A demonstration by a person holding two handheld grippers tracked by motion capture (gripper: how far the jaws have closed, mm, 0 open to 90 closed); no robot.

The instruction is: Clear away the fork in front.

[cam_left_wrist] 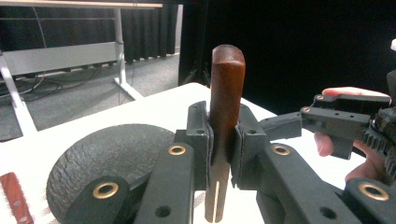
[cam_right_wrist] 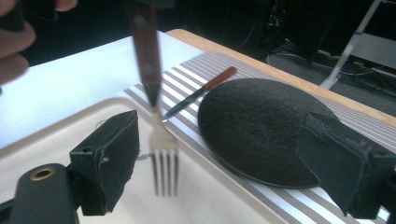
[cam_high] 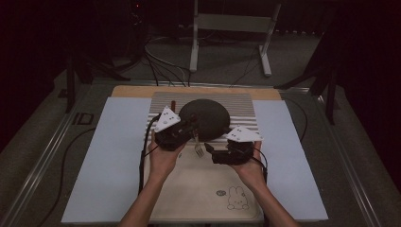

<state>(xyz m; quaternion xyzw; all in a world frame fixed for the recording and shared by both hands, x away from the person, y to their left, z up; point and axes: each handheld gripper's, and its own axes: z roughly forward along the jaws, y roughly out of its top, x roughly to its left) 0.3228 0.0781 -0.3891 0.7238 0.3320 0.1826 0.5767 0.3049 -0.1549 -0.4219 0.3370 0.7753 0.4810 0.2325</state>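
Fork handed to the left tongs
Left tongs (cam_high: 193, 128) grip the fork (cam_right_wrist: 161, 135) upright, tines at 6 o'clock; right tongs (cam_right_wrist: 233, 161) gape around them.

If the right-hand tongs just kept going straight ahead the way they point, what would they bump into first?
Probably the fork, which hangs tines down between the open right tongs, held by the left tongs. Past it lies the black plate, though depth is hard to judge.

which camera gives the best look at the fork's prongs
The right gripper view: the fork hangs prongs down over the tray, all tines showing. The left gripper view shows its wooden handle clamped in the left gripper. In the high view the fork is tiny.
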